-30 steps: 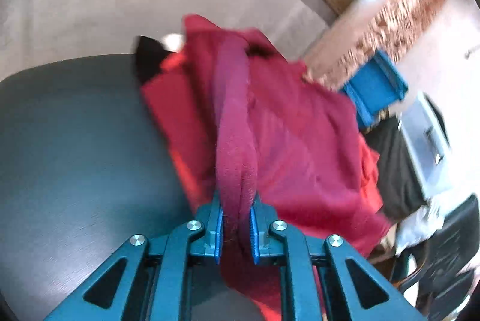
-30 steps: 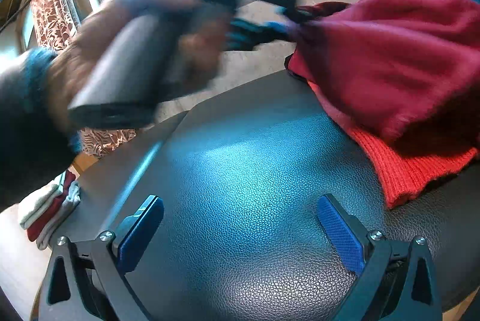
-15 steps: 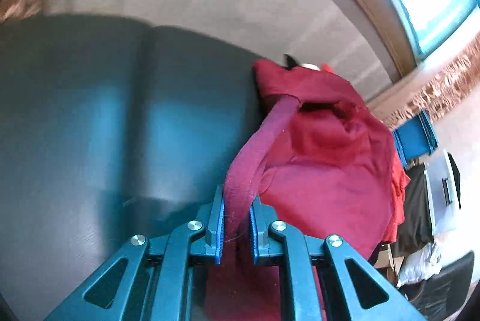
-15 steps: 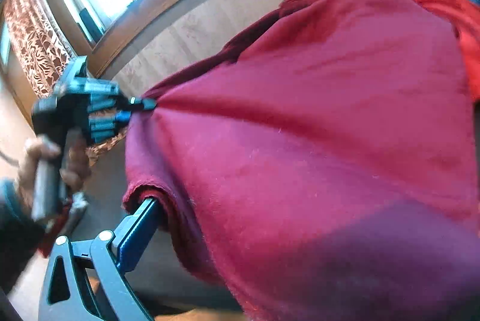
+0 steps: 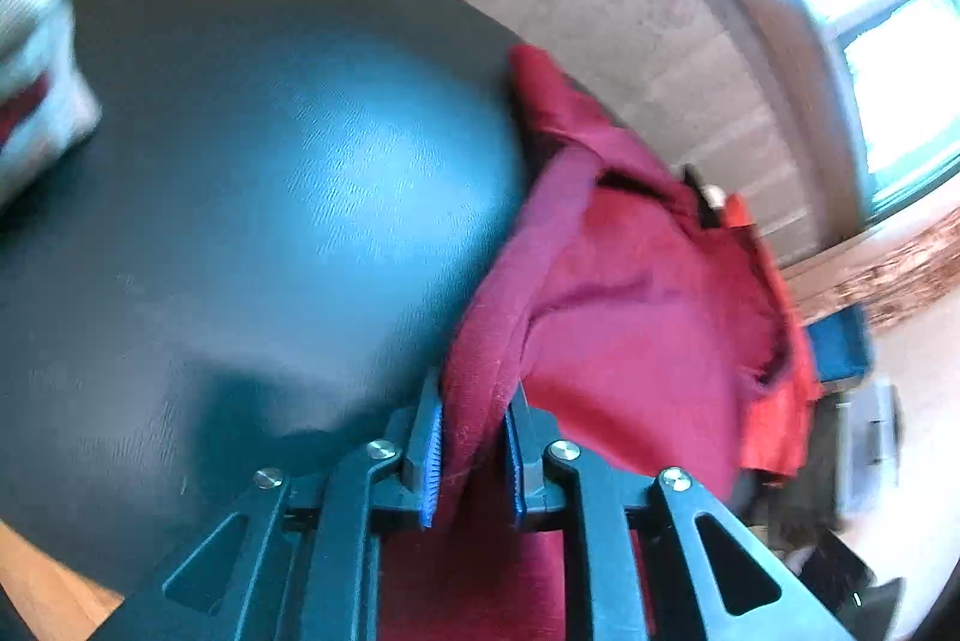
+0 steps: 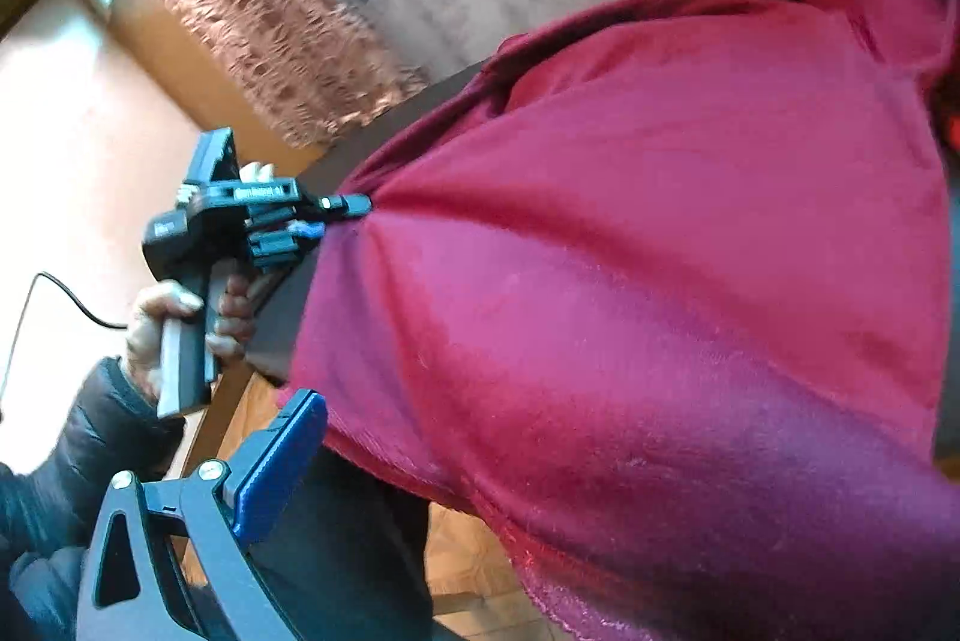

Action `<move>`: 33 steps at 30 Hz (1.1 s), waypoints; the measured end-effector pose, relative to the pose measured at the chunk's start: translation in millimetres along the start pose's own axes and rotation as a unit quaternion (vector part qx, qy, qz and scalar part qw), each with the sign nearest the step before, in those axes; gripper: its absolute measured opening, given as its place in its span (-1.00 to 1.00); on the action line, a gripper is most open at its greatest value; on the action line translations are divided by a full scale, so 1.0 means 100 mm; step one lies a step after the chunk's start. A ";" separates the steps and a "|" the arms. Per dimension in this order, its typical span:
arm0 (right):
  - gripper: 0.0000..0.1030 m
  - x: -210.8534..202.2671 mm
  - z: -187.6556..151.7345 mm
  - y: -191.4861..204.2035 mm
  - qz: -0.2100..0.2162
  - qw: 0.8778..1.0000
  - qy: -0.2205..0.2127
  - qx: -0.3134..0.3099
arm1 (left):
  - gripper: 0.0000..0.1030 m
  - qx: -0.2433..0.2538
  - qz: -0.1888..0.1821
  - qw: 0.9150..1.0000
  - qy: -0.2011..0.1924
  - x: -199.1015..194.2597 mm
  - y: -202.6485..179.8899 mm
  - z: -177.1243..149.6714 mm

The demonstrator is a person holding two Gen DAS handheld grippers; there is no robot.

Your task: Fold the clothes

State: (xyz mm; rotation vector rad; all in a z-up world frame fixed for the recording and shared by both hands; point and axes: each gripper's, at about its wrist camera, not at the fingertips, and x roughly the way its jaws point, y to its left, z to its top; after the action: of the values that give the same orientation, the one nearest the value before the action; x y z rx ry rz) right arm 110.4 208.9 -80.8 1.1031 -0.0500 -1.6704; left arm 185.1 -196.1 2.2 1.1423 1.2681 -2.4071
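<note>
Maroon garment (image 5: 630,317) sits pinched by one edge in our left tongs (image 5: 471,455), whose jaws have just been easing apart with the fold between them. Our right tongs (image 6: 480,437) gape beneath the cloth, gripping nothing. Beyond, the garment stretches taut over the dark table (image 5: 270,191). We judge this the spreading step; next our right must catch another edge.

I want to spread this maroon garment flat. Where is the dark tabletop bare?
Bare: the tabletop between the white folded cloth at its left edge and the maroon garment. Crowded: the right side, where that garment and an orange-red one pile up.
</note>
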 end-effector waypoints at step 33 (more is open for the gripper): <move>1.00 -0.60 1.12 0.22 0.191 0.979 0.043 0.055 | -0.84 0.050 0.050 0.998 -0.006 -0.13 0.31 -0.65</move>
State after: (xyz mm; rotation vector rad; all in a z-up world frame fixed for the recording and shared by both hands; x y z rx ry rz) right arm 50.1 193.7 32.7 1.1644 -0.2834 -1.2871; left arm 244.2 -167.3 -29.6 1.1843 1.0722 -2.4241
